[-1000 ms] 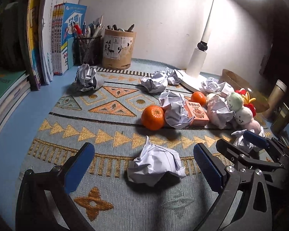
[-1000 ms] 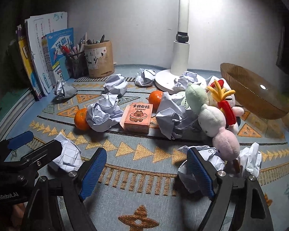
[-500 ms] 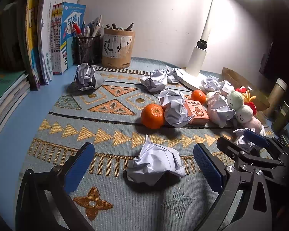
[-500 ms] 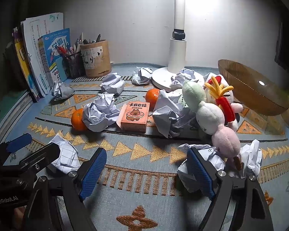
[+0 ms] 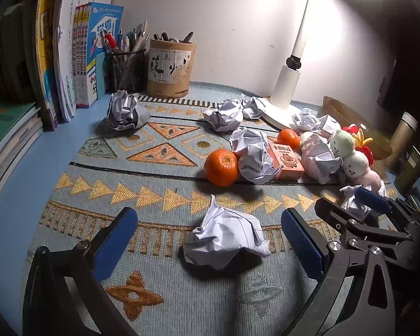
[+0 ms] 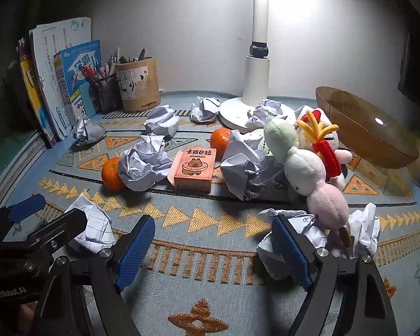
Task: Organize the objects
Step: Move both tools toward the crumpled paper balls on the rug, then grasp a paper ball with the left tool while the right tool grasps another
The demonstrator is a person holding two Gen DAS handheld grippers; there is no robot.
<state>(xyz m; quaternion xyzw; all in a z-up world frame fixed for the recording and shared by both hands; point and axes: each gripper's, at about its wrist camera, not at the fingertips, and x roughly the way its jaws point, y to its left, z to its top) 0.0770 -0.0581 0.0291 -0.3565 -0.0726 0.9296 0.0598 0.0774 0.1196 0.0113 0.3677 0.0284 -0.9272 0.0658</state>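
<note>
The left gripper hangs low over the mat with its jaws released and wide, a paper ball lying between them but touched by neither. The right gripper is likewise spread and empty, with bare mat between its jaws; a second paper wad sits just beside its right pad.

Judging by the layout, the step in hand is picking up the near paper ball. It should go well if the left gripper drops until both pads flank the ball's bulk, then closes gently, since crumpled paper gives and can slip out upward.

The right view shows the bowl whole, a likely place for the oranges; the left view catches only its rim. The left view alone shows the ball centred between its pads.
</note>
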